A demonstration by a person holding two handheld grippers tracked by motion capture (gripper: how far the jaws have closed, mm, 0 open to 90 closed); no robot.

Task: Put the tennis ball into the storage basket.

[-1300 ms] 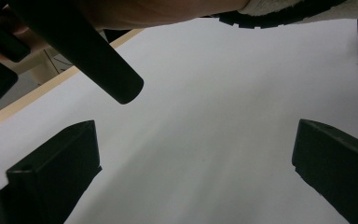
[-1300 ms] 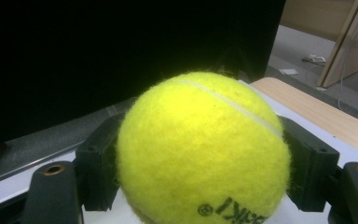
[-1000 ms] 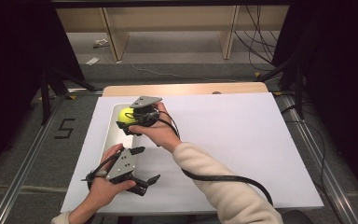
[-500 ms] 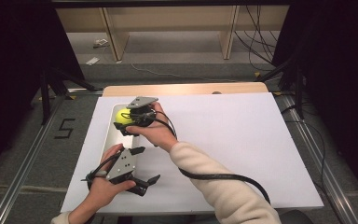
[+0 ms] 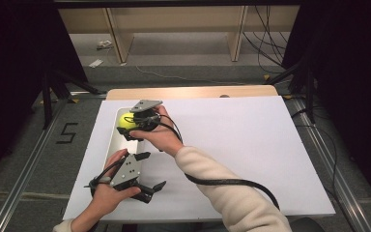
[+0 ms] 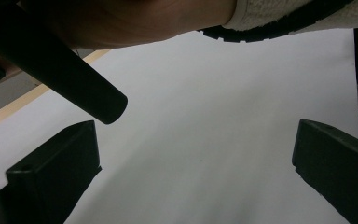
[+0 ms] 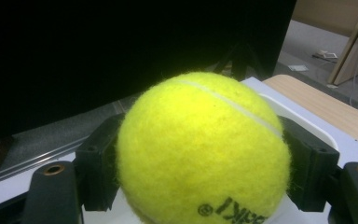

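In the high view, the right gripper (image 5: 134, 126) pinches a yellow tennis ball (image 5: 126, 120) above a white tray (image 5: 113, 145) that lies along the left side of the white counter (image 5: 251, 145), toward its far edge. The left gripper (image 5: 147, 171) sits nearer, just right of the tray's near end, its 2 jaws spread and holding nothing.

In the left gripper view, the jaws stand wide apart over bare counter, with the right hand (image 6: 135, 21) and its cable above.

In the right gripper view, the tennis ball (image 7: 200, 149) is clamped between both jaws, with the tray's rim (image 7: 303, 119) just behind it.
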